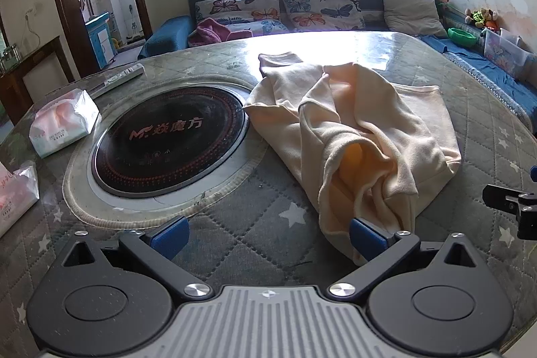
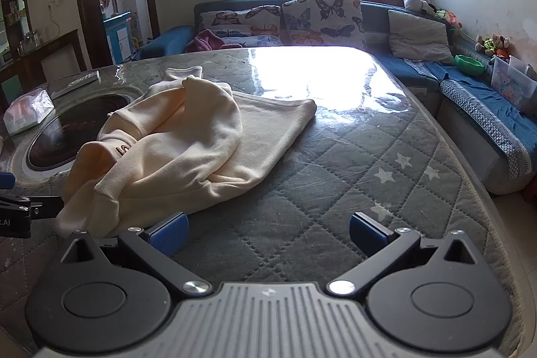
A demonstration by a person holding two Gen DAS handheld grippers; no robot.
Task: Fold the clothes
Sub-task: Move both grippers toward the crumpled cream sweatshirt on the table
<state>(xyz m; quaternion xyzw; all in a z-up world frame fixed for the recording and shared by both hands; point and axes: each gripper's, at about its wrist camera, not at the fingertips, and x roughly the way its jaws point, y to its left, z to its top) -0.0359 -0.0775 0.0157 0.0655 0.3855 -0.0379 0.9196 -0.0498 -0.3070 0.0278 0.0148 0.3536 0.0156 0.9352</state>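
A cream sweatshirt (image 1: 362, 126) lies crumpled on the quilted grey table cover (image 1: 255, 223), just right of the round black cooktop (image 1: 167, 140). In the right wrist view the same sweatshirt (image 2: 174, 143) fills the left half, one sleeve end reaching far back. My left gripper (image 1: 268, 235) is open, low over the table, its right finger (image 1: 367, 237) touching the garment's near hem. My right gripper (image 2: 266, 232) is open with nothing between its fingers; its left finger (image 2: 169, 232) sits by the near edge of the cloth. Each gripper shows at the edge of the other's view.
Two tissue packs (image 1: 63, 123) and a remote control (image 1: 117, 78) lie left of the cooktop. Behind the table stands a blue sofa with butterfly cushions (image 1: 319, 2). A blue bench with toys and a green bowl (image 2: 470, 64) runs along the right wall. Bare table cover (image 2: 369, 150) stretches right of the sweatshirt.
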